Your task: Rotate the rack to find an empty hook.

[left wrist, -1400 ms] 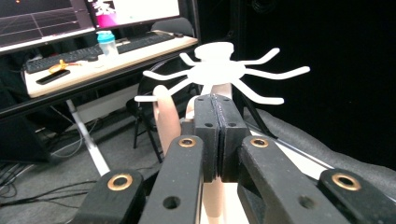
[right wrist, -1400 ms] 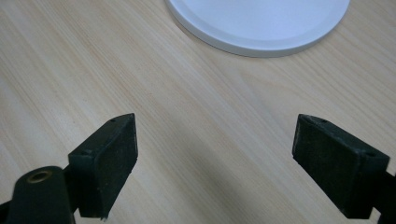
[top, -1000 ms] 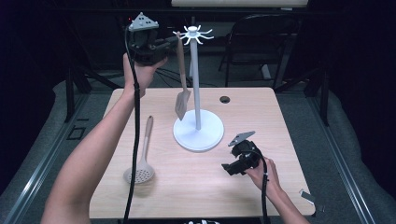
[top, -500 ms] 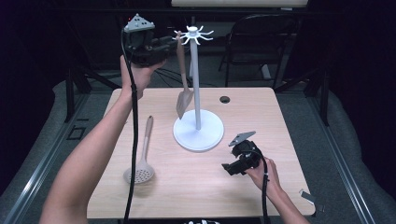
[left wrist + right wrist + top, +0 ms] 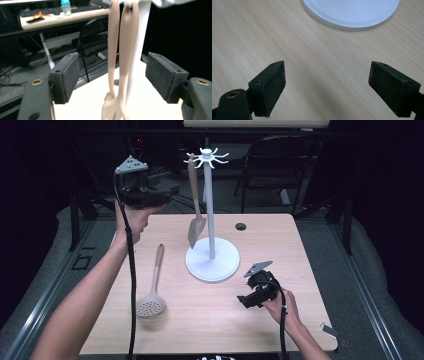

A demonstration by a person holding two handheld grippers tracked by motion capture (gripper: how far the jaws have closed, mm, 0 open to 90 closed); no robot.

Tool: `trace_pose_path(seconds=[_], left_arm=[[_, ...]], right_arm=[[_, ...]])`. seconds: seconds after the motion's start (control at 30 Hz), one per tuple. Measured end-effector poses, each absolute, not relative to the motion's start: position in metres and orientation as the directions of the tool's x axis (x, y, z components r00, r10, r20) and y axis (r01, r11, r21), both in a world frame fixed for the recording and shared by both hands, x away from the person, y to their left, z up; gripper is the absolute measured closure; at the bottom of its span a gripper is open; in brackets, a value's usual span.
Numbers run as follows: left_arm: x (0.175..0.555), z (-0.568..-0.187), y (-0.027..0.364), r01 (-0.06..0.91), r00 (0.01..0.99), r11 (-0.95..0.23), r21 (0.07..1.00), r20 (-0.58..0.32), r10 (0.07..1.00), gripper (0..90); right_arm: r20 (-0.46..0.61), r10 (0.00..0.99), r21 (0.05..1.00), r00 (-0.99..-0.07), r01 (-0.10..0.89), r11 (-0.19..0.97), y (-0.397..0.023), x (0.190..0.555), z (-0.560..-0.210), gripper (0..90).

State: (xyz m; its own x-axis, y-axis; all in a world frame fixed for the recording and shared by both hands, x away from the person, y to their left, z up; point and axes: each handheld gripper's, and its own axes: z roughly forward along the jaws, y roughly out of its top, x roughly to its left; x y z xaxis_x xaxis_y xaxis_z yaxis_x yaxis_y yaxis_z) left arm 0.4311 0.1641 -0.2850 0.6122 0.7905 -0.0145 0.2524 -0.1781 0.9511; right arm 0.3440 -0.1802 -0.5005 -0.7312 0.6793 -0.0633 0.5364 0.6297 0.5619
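Slotted spoon (image 5: 150, 295) lying on table (image 5: 200, 320), black chair (image 5: 280, 165) behind, small bottle (image 5: 66, 7) on desk (image 5: 62, 17)

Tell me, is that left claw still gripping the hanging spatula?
Apart. The left gripper view shows the left gripper with jaws just opened, gaps either side of the spatula.

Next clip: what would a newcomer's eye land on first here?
The tall white utensil stand at the table's middle, with a beige slotted spatula hanging from a hook. The left gripper, raised beside the spatula's handle, has just been opening its jaws, nothing pressed between them. A beige skimmer lies flat on the table at left.
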Motion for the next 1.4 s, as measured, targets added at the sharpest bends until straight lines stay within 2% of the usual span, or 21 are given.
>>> trace_pose_path(seconds=[0.23, 0.43, 0.77, 1.0, 1.13, 1.4], left_arm=[[0.422, -0.322, 0.172, 0.313, 0.588, -0.215, 0.925, -0.011, 0.809, 19.2], [0.411, -0.358, 0.178, 0.340, 0.584, -0.289, 0.895, 0.041, 0.811, 15.7], [0.404, -0.423, 0.203, 0.491, 0.562, -0.273, 0.827, -0.062, 0.825, 11.9], [0.403, -0.457, 0.219, 0.562, 0.518, -0.209, 0.801, -0.143, 0.843, 11.1], [0.405, -0.472, 0.222, 0.592, 0.503, -0.219, 0.776, -0.144, 0.852, 11.0], [0.413, -0.483, 0.233, 0.632, 0.451, -0.154, 0.760, -0.199, 0.870, 13.5]], right_arm=[[-0.062, 0.678, 0.558, -0.733, 0.538, 0.632, -0.179, 0.344, -0.501, 13.5], [-0.065, 0.674, 0.550, -0.736, 0.538, 0.639, -0.179, 0.344, -0.502, 13.5], [-0.064, 0.672, 0.542, -0.737, 0.540, 0.644, -0.178, 0.344, -0.504, 13.5], [-0.052, 0.670, 0.545, -0.741, 0.541, 0.641, -0.176, 0.345, -0.505, 13.5], [-0.063, 0.670, 0.540, -0.740, 0.539, 0.646, -0.175, 0.345, -0.505, 13.5], [-0.073, 0.664, 0.536, -0.744, 0.532, 0.655, -0.174, 0.345, -0.505, 13.5]])
